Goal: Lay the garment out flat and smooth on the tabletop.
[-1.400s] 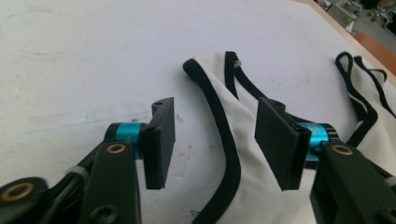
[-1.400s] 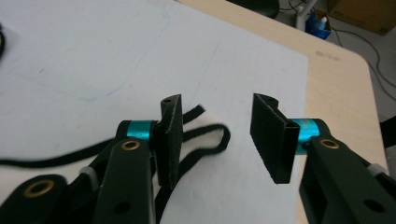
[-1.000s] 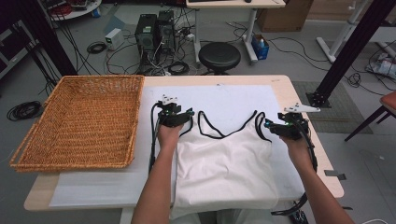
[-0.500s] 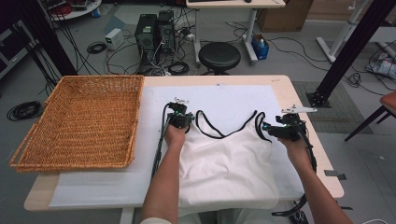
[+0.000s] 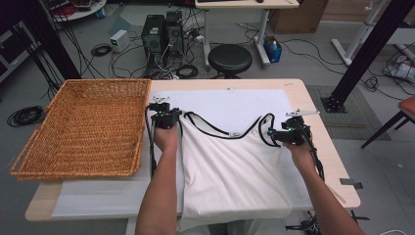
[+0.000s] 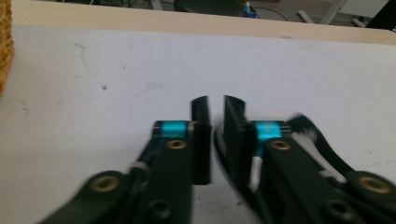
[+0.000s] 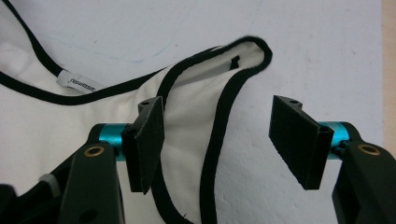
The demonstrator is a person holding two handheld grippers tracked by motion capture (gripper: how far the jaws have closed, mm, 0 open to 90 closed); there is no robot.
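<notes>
Right gripper [image 7: 217, 140] gapes over the white top's strap [image 7: 219, 100].

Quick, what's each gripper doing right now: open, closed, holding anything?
Left gripper: fingers nearly together, just been opening; grip cannot be told.
Right gripper: open, astride the shoulder strap of the white top, not pinching.

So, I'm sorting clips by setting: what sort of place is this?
Most likely a lab or workshop: computer towers and loose cables on the floor, a stool, and a work table.
</notes>
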